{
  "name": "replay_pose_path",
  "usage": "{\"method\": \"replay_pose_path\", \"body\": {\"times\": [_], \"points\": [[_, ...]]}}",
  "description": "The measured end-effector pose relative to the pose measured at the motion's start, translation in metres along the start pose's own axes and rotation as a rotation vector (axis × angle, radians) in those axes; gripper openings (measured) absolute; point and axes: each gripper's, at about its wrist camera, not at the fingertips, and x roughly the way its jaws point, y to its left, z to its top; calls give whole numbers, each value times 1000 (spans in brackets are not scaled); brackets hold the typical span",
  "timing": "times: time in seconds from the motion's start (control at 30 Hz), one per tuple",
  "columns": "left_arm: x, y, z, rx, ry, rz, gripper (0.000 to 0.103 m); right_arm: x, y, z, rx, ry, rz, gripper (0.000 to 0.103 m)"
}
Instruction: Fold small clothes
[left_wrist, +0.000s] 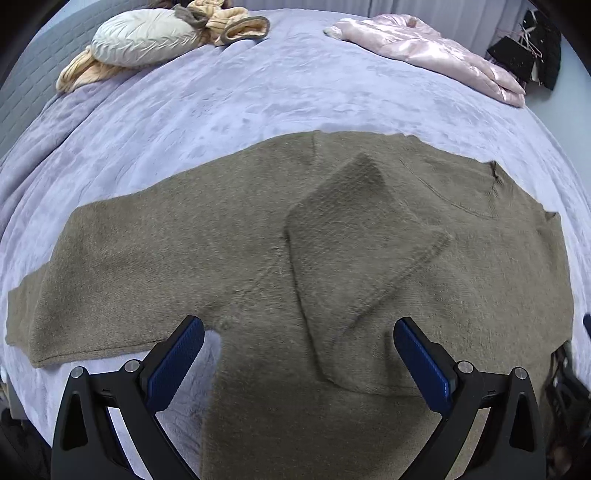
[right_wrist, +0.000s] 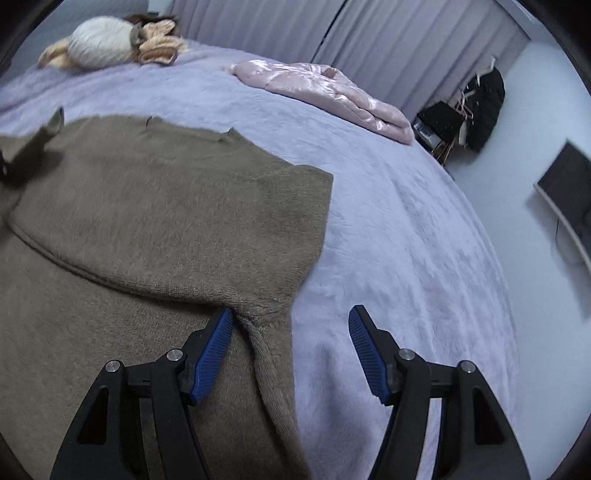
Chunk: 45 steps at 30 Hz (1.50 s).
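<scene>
An olive-brown knit sweater (left_wrist: 229, 258) lies flat on the lilac bed (left_wrist: 221, 103). Its left sleeve stretches out to the left; the right sleeve (left_wrist: 354, 229) is folded over the body. My left gripper (left_wrist: 299, 332) is open and empty, just above the sweater's body near the left armpit. In the right wrist view the sweater (right_wrist: 147, 206) fills the left half, with the folded sleeve on top. My right gripper (right_wrist: 291, 325) is open, straddling the sweater's right side edge at the armpit fold. The left gripper's finger (right_wrist: 33, 144) shows at far left.
A pink satin jacket (left_wrist: 436, 48) lies at the bed's far right, also in the right wrist view (right_wrist: 325, 92). A grey cushion (left_wrist: 144, 37) and tan clothes (left_wrist: 221, 18) lie at the far left. Dark clothes (right_wrist: 476, 107) hang by the wall; curtains (right_wrist: 369, 44) behind.
</scene>
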Motion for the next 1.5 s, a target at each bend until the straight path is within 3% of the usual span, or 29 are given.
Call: {"method": "replay_pose_path", "body": {"times": [0.13,0.23,0.33,0.5,0.6,0.77,0.83,1.03,1.1,1.13,1.23,1.33,1.5], "points": [[3,-1,1,0,7,19,103,17,-41,5,199,12,40,67],[11,-2,1,-15,27,6,103,25,-87,-19,406,31,79,68],[20,-13,-1,9,48,17,103,39,-111,-45,541,63,202,71],[18,-13,-3,10,41,30,103,20,-109,-42,483,22,225,73],[15,-5,-2,-20,29,37,103,-7,-119,-45,529,-40,300,73],[21,-10,-4,-9,44,39,103,-14,-136,-18,555,-134,364,78],[20,-13,-6,-1,39,45,103,6,-129,7,502,-104,328,78],[22,-16,-3,16,41,53,103,90,-114,62,460,50,353,77],[23,-18,-2,21,39,58,103,114,-111,71,446,107,364,41],[23,-19,-1,27,36,62,103,124,-113,72,459,135,390,9],[23,-24,1,45,21,65,103,134,-135,65,558,105,403,8],[31,-27,4,60,24,69,103,143,-162,57,678,98,318,6],[31,-22,4,37,26,49,103,136,-173,39,723,94,390,7]]}}
